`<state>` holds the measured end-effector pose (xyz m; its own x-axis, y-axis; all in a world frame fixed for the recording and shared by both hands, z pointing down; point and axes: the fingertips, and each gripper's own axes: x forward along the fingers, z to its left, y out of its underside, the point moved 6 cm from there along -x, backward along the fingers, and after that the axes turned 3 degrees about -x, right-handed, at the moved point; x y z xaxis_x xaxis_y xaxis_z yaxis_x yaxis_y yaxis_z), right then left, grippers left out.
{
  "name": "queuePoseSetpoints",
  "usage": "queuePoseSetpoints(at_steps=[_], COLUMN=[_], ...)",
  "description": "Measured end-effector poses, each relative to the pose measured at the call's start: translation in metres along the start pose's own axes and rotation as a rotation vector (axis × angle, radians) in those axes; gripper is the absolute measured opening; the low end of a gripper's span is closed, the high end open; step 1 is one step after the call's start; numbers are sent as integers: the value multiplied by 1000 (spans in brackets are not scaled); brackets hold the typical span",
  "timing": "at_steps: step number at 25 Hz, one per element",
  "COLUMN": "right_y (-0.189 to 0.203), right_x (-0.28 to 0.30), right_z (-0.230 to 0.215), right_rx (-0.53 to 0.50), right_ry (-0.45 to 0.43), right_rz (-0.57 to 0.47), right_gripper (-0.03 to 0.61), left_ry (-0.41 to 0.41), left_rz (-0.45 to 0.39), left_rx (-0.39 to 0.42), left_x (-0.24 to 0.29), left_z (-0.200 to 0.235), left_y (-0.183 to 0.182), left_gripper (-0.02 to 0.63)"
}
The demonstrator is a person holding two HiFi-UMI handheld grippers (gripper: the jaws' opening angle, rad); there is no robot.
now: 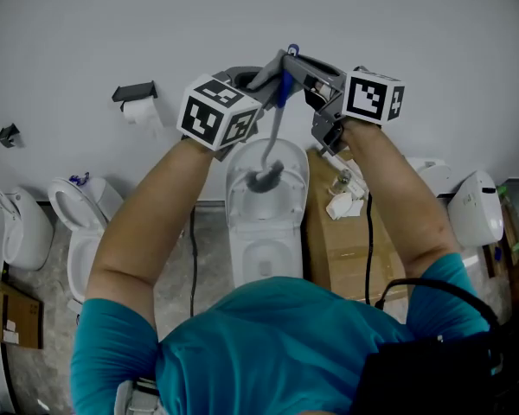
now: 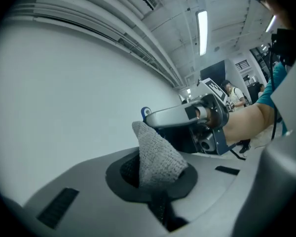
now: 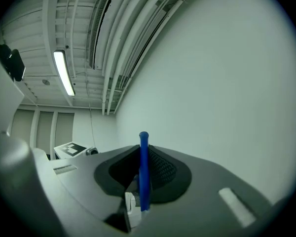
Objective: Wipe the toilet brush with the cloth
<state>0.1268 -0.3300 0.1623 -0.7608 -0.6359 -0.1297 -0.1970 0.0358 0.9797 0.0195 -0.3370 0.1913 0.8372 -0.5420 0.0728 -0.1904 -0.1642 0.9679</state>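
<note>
While left gripper (image 2: 154,184) pinches cloth (image 2: 158,154) and right gripper (image 3: 140,184) clamps brush handle (image 3: 143,167) at top: cloth may slip, brush head (image 1: 264,178) may swing.

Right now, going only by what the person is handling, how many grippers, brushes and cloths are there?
grippers: 2, the left gripper and the right gripper
brush: 1, held by the right gripper
cloth: 1, held by the left gripper
total: 4

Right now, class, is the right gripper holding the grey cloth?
No, the right gripper is shut on the toilet brush handle; the grey cloth is in the left gripper.
</note>
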Motion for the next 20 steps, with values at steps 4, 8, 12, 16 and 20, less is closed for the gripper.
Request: queuePoseSetpoints(at_steps=[4, 8, 12, 16, 20], right_y=[-1, -2, -5, -6, -11], right_x=[1, 0, 1, 1, 2], right_z=[-3, -4, -5, -6, -8], right_rx=[4, -4, -4, -6, 1], right_ry=[19, 22, 24, 23, 25], right_rz=[-2, -6, -12, -16, -34], right_gripper=[51, 51, 51, 51, 51], left_ry=[-1, 14, 20, 27, 35], left_rz=[37, 59, 79, 102, 130], left_rx=[44, 92, 134, 162, 185], left_x=[2, 2, 2, 2, 2], left_z=[-3, -8, -11, -14, -16], left_y=[7, 11, 14, 21, 29], left_gripper=[12, 12, 12, 12, 12])
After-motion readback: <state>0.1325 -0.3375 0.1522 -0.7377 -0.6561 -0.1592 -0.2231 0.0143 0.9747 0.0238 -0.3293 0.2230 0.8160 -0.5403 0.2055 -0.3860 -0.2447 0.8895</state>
